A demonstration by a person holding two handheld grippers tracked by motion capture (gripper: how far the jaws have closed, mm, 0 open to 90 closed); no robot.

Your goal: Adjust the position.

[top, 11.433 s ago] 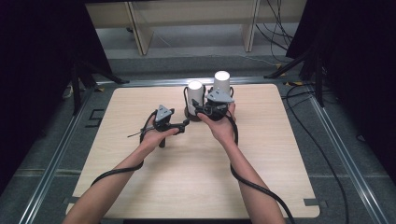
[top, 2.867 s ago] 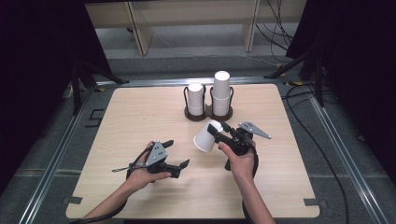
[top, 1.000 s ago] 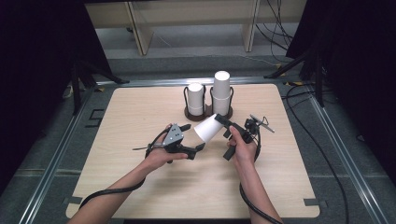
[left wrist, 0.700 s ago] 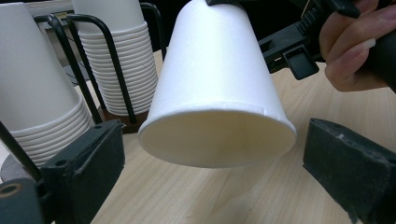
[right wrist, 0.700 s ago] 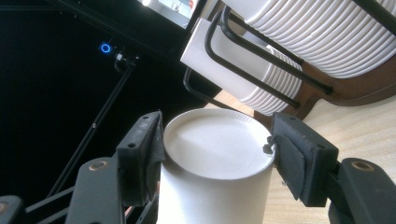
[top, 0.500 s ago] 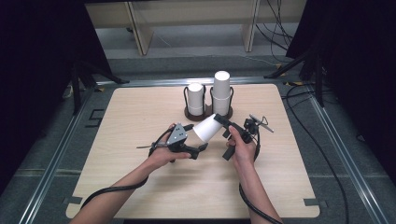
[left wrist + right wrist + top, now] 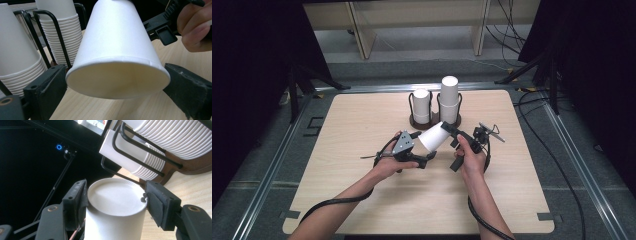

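Just in front of the cup rack (image 7: 435,120) on the table (image 7: 362,200), we hold a single white paper cup (image 7: 432,138) tilted in the air, its mouth toward our left gripper (image 7: 421,149). Our right gripper (image 7: 448,131) has its jaws clamped on the cup's narrow base end. The left jaws, which have just been closing a little, stand wide on either side of the cup's rim (image 7: 117,64); whether they press on it we cannot tell. Two stacks of cups (image 7: 449,100) stand in the rack behind.
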